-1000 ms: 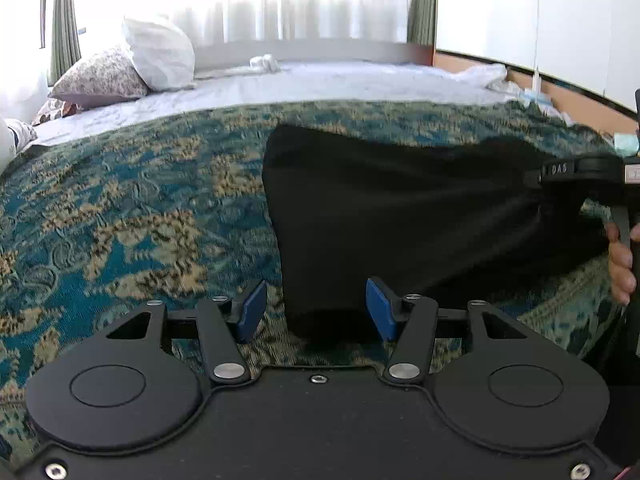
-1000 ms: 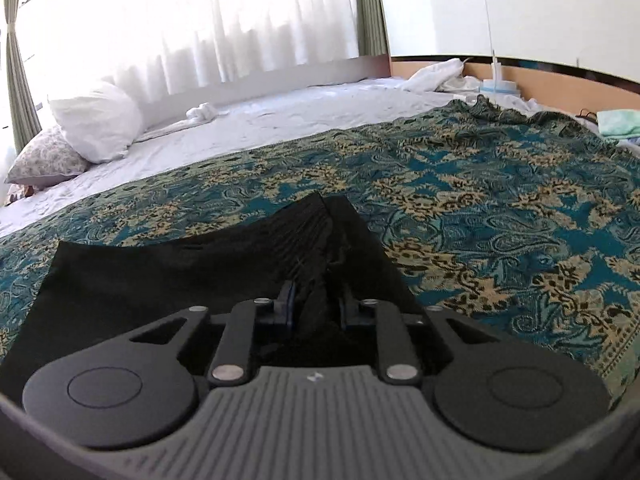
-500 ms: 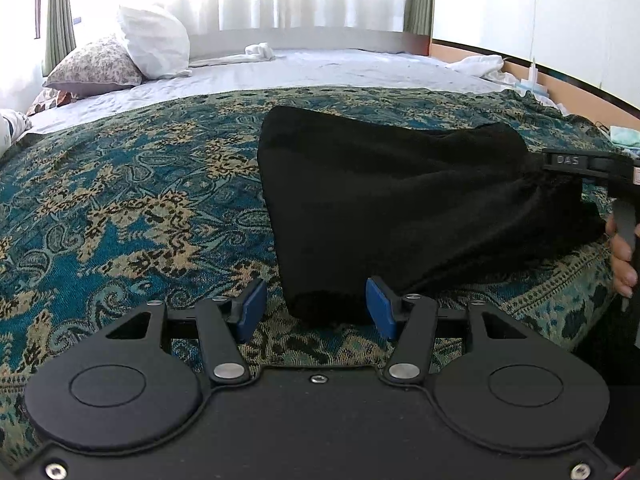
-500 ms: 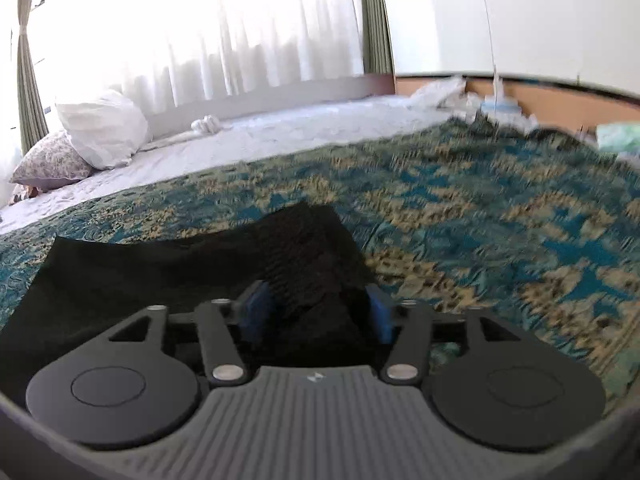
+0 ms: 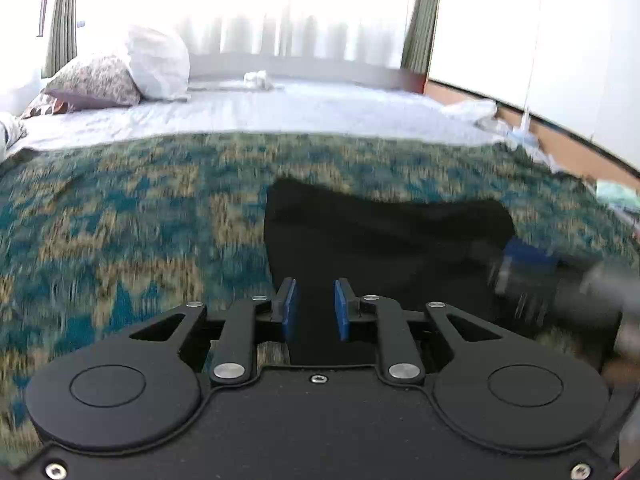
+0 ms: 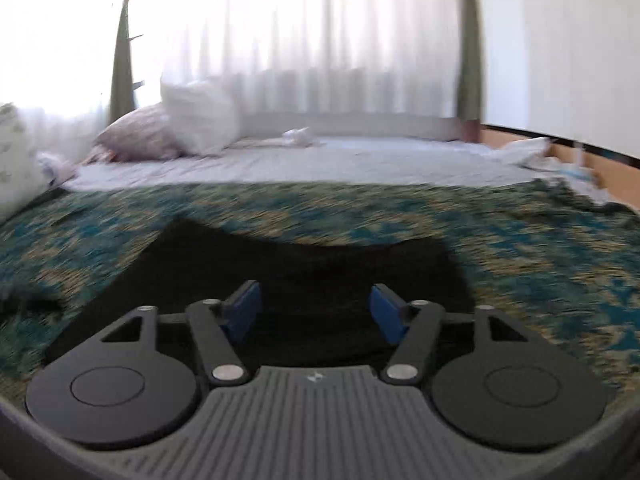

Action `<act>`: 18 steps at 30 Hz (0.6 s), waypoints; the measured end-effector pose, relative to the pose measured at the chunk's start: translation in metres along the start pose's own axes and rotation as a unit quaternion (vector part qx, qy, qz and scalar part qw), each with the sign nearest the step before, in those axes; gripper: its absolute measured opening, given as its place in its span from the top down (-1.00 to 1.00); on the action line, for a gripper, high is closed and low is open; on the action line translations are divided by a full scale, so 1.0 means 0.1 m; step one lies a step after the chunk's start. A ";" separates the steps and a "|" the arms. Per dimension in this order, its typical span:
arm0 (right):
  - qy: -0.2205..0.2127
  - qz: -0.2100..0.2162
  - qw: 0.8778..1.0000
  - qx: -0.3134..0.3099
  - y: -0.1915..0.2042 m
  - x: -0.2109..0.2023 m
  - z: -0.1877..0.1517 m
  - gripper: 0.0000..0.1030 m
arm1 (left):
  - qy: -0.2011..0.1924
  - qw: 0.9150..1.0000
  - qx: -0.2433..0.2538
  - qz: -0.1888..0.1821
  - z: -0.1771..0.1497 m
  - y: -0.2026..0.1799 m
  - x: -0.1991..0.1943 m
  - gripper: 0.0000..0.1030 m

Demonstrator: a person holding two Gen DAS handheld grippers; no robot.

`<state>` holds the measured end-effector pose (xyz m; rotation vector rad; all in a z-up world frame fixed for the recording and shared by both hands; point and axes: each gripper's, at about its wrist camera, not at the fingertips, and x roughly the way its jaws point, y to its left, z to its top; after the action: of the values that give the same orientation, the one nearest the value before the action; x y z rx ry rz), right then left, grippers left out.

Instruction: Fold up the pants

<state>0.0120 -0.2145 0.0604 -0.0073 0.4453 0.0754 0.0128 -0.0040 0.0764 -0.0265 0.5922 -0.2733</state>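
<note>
The right gripper (image 6: 316, 312) stands with jaws apart, just closing slightly. Black pants (image 6: 312, 268) lie beneath it on the patterned bedspread (image 6: 540, 264).

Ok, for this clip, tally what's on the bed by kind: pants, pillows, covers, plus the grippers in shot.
Black pants: 1
Pillows: 2, white pillow and floral pillow
Patterned bedspread: 1
White sheet: 1
Grippers: 2, left gripper and right gripper
Total: 7
</note>
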 end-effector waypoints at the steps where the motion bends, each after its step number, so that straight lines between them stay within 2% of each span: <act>1: 0.008 0.012 1.000 -0.006 0.09 0.03 -0.02 -0.11 | 0.000 1.000 0.005 -0.003 0.07 0.01 0.05 0.63; 4: 0.032 0.031 0.999 -0.019 0.28 0.13 -0.11 -0.02 | 0.017 1.000 0.019 -0.008 0.22 0.01 0.33 0.63; 7: 0.047 0.022 0.999 -0.016 0.33 0.17 -0.19 -0.02 | 0.038 0.999 0.023 0.011 0.25 -0.07 0.53 0.62; 8: 0.044 0.017 0.999 -0.014 0.33 0.15 -0.21 -0.03 | 0.041 0.999 0.024 0.009 0.23 -0.11 0.55 0.56; 9: 0.039 0.011 0.999 -0.013 0.32 0.11 -0.21 -0.21 | 0.047 0.999 0.024 0.006 0.19 -0.15 0.56 0.27; 10: 0.035 0.008 0.999 -0.012 0.31 0.09 -0.21 -0.29 | 0.050 0.998 0.025 0.005 0.13 -0.19 0.57 -0.13; 11: 0.033 0.005 0.999 -0.011 0.29 0.07 -0.22 -0.37 | 0.051 0.998 0.025 0.010 0.07 -0.23 0.58 -0.24; 15: 0.036 -0.019 0.999 -0.007 0.18 -0.01 -0.26 -0.42 | 0.066 0.997 0.028 0.037 -0.15 -0.36 0.55 -0.28; 18: 0.036 -0.027 0.999 -0.006 0.10 -0.15 -0.31 -0.53 | 0.063 0.997 0.014 0.041 -0.27 -0.42 0.44 -0.47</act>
<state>-0.0150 -0.2060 0.0392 -0.0340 0.5171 0.0252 0.0222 -0.0547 0.0339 0.0423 0.7125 -0.2046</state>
